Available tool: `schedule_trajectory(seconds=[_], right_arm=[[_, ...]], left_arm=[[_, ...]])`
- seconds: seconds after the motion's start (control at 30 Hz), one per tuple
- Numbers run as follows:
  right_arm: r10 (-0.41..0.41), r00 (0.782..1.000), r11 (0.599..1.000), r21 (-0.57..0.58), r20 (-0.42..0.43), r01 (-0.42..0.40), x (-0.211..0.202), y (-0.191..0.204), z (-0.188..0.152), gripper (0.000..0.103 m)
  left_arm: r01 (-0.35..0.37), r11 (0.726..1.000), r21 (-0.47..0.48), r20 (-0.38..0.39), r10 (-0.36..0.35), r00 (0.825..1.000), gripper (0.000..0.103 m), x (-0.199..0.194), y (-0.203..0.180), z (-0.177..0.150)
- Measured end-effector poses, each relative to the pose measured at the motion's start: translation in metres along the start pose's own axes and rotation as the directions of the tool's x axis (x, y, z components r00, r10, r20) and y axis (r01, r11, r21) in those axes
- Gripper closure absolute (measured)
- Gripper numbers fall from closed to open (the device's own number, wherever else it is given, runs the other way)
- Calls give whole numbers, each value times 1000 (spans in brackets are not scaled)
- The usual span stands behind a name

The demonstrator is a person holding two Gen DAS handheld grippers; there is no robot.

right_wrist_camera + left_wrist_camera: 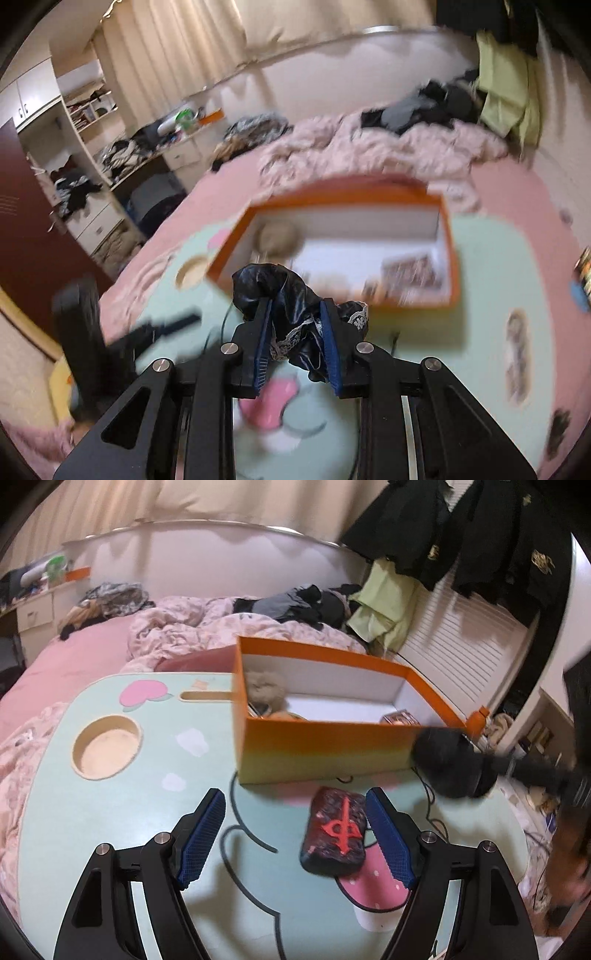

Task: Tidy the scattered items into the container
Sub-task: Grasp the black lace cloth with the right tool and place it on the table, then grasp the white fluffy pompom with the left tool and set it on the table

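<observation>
My right claw (295,343) is clamped on a bundle of black satin cloth with white lace trim (291,317), the fabric bunched between the blue pads and spilling over their tips. The orange box (448,258) lies straight ahead of that claw and a little beyond it, its open top facing up, its long side running across my view; a beige furry thing (277,238) and a printed packet (410,275) already sit inside. So the cloth only needs carrying forward over the near wall, then letting go, I judge. My left claw (295,834) stands wide apart and holds nothing. A dark case with a red emblem (334,836) lies on the counter (110,812) between its pads, nearer the right-hand pad, its long axis pointing roughly away from me toward the box, so the left hand is the nearer one for it.
</observation>
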State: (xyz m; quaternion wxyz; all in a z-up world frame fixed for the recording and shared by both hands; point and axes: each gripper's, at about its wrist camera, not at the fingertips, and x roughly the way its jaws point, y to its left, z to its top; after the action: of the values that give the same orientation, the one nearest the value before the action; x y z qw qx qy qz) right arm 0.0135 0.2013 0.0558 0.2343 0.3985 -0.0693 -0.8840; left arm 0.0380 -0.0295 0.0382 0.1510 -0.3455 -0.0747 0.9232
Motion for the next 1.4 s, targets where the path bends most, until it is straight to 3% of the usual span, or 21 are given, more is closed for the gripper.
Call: schedule_trajectory(seconds=[0.17,0.27,0.37,0.47,0.53,0.63,0.7,0.77,0.8,0.93,1.07,1.1,1.23,1.37,1.4], right_arm=[[-42,995,997,55,-90,47,51,-9,-24,71],[-3,1000,992,125,-23,6,56,-16,-28,58],[-8,998,984,177,62,-3,43,-17,-28,32],[-26,984,988,157,176,-2,16,-13,-29,25],[-35,980,987,160,197,3,8,-13,-31,23],[5,982,982,186,188,-41,9,-21,-36,23],[19,984,978,203,176,-55,13,-25,-40,23],[25,987,973,222,160,-60,15,-29,-43,23],[30,988,971,231,154,-65,17,-31,-44,23],[40,988,961,264,151,-80,19,-41,-47,23],[39,987,959,271,157,-81,16,-43,-46,23],[41,987,959,272,156,-82,17,-43,-47,23],[48,988,956,279,146,-88,21,-44,-48,23],[47,990,953,292,135,-86,25,-44,-47,23],[47,990,952,294,137,-85,25,-44,-47,23]], left_arm=[[9,1000,-30,20,-8,1000,25,-5,7,14],[25,999,-22,20,-25,999,25,-10,7,28],[48,999,-6,28,-47,998,25,-13,-1,51],[118,993,-6,25,-118,993,25,-11,-10,82],[142,990,13,-38,-142,989,25,2,-22,98],[180,981,65,-231,-161,960,27,43,-46,114],[191,976,100,-403,-136,905,43,82,-62,114],[193,976,97,-491,-122,862,64,106,-69,111],[183,978,105,-521,-102,847,65,118,-72,110],[124,974,188,-543,-2,839,66,143,-83,111],[101,975,196,-592,36,805,70,160,-76,104],[130,980,152,-611,-11,792,71,163,-71,103],[152,981,120,-609,-48,792,80,158,-68,103],[175,981,81,-568,-99,817,95,148,-61,111],[184,981,61,-541,-123,832,96,137,-58,118]])
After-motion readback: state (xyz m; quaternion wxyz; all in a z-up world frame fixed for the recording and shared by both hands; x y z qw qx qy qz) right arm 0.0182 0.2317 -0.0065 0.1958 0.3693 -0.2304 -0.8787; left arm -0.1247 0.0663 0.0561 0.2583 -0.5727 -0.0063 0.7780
